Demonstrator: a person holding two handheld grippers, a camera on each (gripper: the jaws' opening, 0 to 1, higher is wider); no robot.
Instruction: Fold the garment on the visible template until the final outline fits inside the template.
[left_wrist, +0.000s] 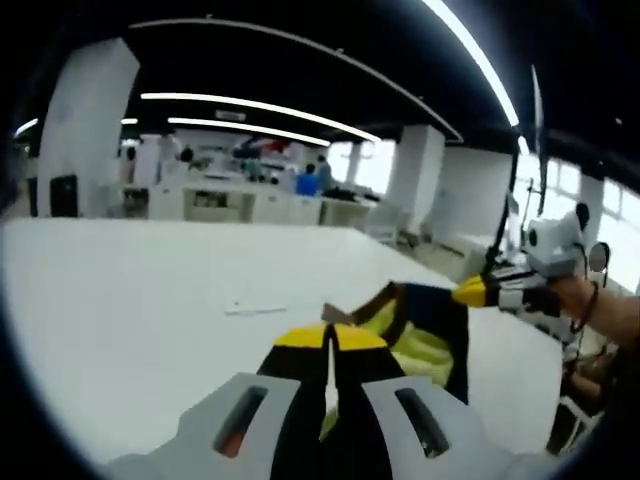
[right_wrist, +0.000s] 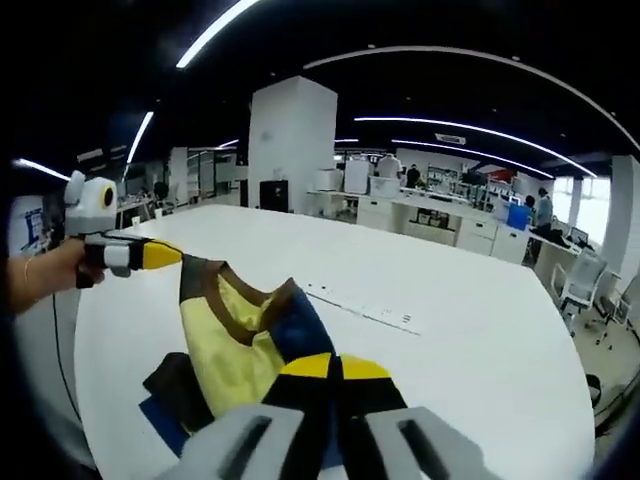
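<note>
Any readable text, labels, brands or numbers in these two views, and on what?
None can be read.
Garment: yellow, brown and navy panels, no print visible.
White table: faint marks, too small to read.
Left gripper and right gripper: no lettering.

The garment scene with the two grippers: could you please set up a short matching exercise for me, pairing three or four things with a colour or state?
Things:
1. garment
2. table
3. left gripper
4. right gripper

Colour or state:
A. white, with a faint line marked on it
B. yellow, navy and brown, held up off the surface
C. seen at the right of the left gripper view, shut on the cloth
D. seen at the left of the right gripper view, held by a hand, shut on the cloth

Pairs: 1-B, 2-A, 3-D, 4-C
</note>
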